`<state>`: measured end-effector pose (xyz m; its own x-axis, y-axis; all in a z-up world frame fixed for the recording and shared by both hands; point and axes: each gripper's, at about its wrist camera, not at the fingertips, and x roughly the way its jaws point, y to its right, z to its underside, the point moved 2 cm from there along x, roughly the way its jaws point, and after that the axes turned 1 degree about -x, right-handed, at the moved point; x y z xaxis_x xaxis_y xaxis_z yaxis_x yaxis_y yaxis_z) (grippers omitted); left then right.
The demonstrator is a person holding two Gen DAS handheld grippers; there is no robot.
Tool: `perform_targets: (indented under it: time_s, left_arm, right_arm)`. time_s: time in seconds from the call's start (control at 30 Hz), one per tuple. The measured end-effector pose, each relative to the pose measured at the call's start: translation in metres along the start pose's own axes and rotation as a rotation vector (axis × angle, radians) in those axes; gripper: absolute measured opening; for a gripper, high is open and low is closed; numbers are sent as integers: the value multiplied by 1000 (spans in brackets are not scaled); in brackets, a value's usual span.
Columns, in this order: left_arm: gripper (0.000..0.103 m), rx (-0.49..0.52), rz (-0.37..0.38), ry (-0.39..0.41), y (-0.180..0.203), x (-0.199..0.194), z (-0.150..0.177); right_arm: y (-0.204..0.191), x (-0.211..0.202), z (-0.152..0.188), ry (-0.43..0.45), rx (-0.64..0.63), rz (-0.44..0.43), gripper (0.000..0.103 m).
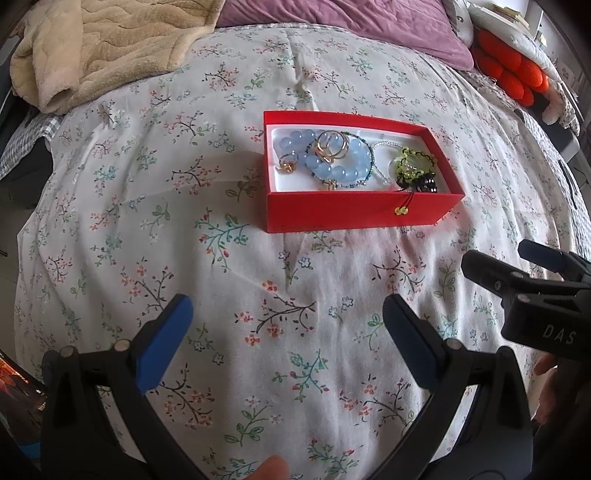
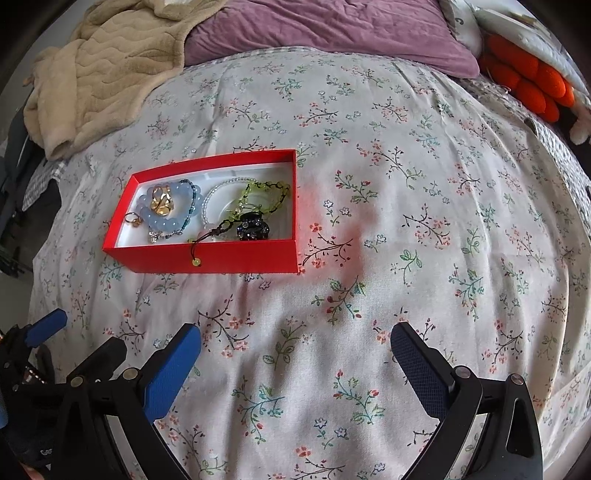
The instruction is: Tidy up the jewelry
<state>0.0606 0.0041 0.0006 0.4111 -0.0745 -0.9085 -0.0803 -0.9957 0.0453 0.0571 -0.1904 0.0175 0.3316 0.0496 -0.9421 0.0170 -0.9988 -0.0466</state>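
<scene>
Seen from the left wrist view, the left gripper (image 1: pixel 288 325) is held above the floral bedsheet (image 1: pixel 155 236) with its jaws spread wide and nothing between them. Ahead of the jaws, slightly toward the right finger, a red box (image 1: pixel 362 216) is set on the sheet, well apart from the fingertips. Inside it, from left to right, a small gold ring (image 1: pixel 289 163), a pale blue bead bracelet (image 1: pixel 332 162) with larger gold rings (image 1: pixel 331 146) lying on top, a thin clear-bead strand (image 1: pixel 384 146), a yellow-green beaded piece (image 1: pixel 413 164) and a dark ornament (image 1: pixel 428 184) are found. A cord with a small yellow-green bead (image 1: pixel 400 210) is draped over the near wall of the box. Beyond the left finger and far back, a beige blanket (image 1: pixel 110 48) is bunched; a purple pillow (image 1: pixel 351 22) is seen straight ahead at the far edge, and an orange plush item (image 1: pixel 509 74) lies far beyond the right finger.

The right gripper (image 2: pixel 295 354) is likewise held over the sheet, beside the left gripper, with its jaws spread apart and empty. From its view the box is placed ahead of and beyond the left finger, not between the jaws.
</scene>
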Motion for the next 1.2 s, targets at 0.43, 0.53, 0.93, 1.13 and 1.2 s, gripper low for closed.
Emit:
perform_targets:
  time_s: [0.43, 0.53, 0.93, 1.13, 1.2]
  left_arm:
    - [102, -4, -45, 21, -6, -2, -3]
    - [102, -6, -46, 23, -6, -2, -4]
    - [102, -8, -57, 30, -9, -3, -6]
    - [102, -13, -64, 32, -10, -4, -6]
    - [102, -14, -68, 32, -11, -4, -5]
  right_arm:
    - [4, 0, -1, -8, -1, 12, 103]
    - [2, 1, 0, -10, -3, 12, 103]
    - [2, 1, 0, -14, -6, 12, 103]
    - [3, 2, 1, -16, -12, 13, 103]
    - [4, 2, 1, -17, -12, 14, 103]
